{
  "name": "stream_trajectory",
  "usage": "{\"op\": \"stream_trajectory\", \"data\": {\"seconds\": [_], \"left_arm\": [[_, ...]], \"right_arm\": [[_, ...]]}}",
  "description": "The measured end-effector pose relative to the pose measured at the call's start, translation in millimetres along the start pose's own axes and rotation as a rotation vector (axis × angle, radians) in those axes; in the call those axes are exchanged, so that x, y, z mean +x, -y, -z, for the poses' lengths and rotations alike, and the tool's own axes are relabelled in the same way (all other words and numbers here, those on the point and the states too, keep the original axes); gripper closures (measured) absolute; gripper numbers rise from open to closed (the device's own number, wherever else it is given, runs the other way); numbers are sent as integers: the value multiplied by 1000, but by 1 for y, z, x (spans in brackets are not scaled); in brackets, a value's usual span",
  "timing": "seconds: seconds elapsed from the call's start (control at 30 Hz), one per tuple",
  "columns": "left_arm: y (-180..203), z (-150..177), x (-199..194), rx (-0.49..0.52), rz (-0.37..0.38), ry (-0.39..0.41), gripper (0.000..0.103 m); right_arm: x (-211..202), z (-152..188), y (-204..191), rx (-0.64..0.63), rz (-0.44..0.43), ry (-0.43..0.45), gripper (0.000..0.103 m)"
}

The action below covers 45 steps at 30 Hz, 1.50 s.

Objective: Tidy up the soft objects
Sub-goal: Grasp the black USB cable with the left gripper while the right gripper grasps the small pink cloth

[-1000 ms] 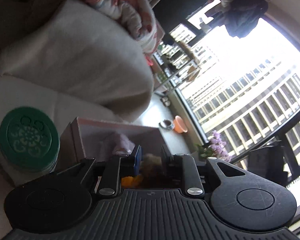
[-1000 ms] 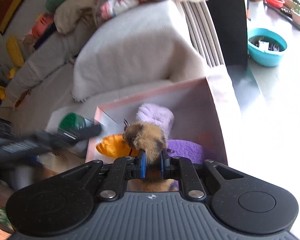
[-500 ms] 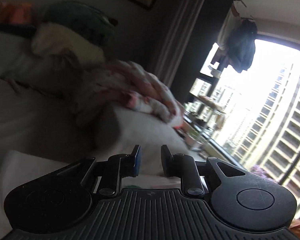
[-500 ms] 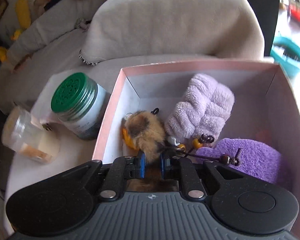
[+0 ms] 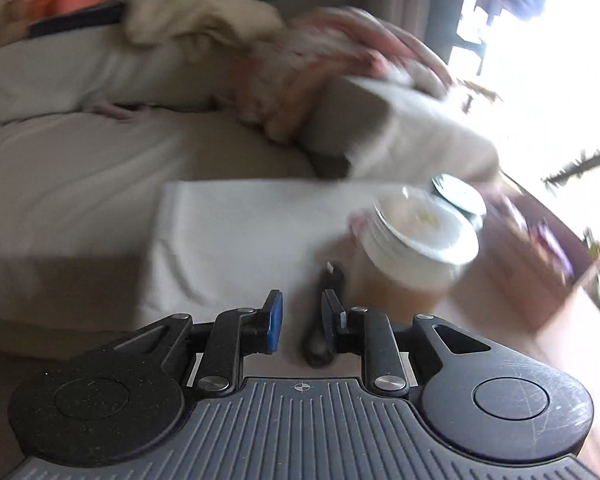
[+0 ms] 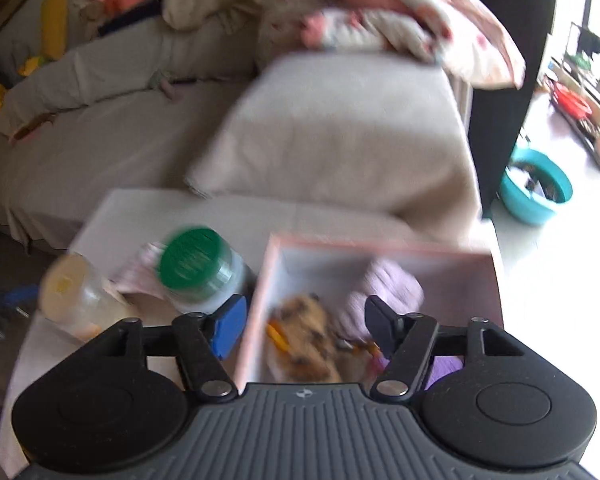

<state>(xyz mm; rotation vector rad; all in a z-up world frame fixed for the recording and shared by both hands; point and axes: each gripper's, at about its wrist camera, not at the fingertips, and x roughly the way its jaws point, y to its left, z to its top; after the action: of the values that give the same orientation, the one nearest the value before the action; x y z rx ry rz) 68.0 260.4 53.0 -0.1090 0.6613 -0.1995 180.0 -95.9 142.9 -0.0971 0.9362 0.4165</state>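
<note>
Risk at lower centre: right gripper [image 6: 302,326], fingers spread and empty, hangs over the furry brown toy [image 6: 306,338] lying in the pink box [image 6: 256,308]; a careless sweep could topple the green-lidded jar [image 6: 198,268]. Left gripper [image 5: 300,320], slightly parted, holds nothing.

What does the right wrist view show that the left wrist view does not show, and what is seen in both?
Only the right wrist view shows the open right gripper, the brown furry toy, the lilac plush and the teal basin. Only the left wrist view shows the left gripper, open and empty, and a dark object lying under it. Both show the clear jar.
</note>
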Motion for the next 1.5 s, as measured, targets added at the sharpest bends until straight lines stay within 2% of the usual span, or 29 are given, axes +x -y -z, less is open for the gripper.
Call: {"op": "stream_trajectory", "data": {"seconds": [0.13,0.27,0.37,0.43,0.53,0.63,0.77,0.83,0.97,1.0,1.07,1.13,1.17,1.23,1.5], "left_arm": [[10,7,26,105,7,-53,79],[15,4,50,156,21,-73,80],[15,4,60,188,-15,-92,75],[15,5,63,201,-42,-73,76],[8,2,66,164,-117,-58,80],[-1,-1,67,92,-189,-49,81],[-4,1,64,63,-186,-36,81],[-4,4,63,59,-187,-23,81],[-5,6,59,44,-183,-12,81],[-5,6,59,45,-184,-12,81],[-4,6,59,47,-187,-10,81],[-5,7,59,35,-187,-3,81],[-5,8,58,25,-187,2,81],[-6,11,57,13,-189,20,81],[-5,10,59,4,-202,27,84]], "right_arm": [[-2,-16,-34,-79,-24,-4,30],[8,-20,-66,-145,-65,-38,30],[16,-27,-83,-162,-96,-57,30],[26,-36,-92,-142,-124,-74,30],[44,-57,-100,-91,-180,-109,30],[77,-77,-112,-45,-212,-189,30],[126,-89,-138,-89,-165,-284,33],[152,-89,-149,-110,-136,-337,42],[190,-86,-153,-98,-96,-444,46],[192,-86,-157,-124,-65,-432,49],[197,-84,-160,-153,-63,-456,54],[198,-80,-162,-169,-61,-466,68],[197,-78,-163,-183,-58,-469,72],[194,-77,-164,-207,-61,-466,94],[135,-90,-153,-176,-134,-311,96]]}}
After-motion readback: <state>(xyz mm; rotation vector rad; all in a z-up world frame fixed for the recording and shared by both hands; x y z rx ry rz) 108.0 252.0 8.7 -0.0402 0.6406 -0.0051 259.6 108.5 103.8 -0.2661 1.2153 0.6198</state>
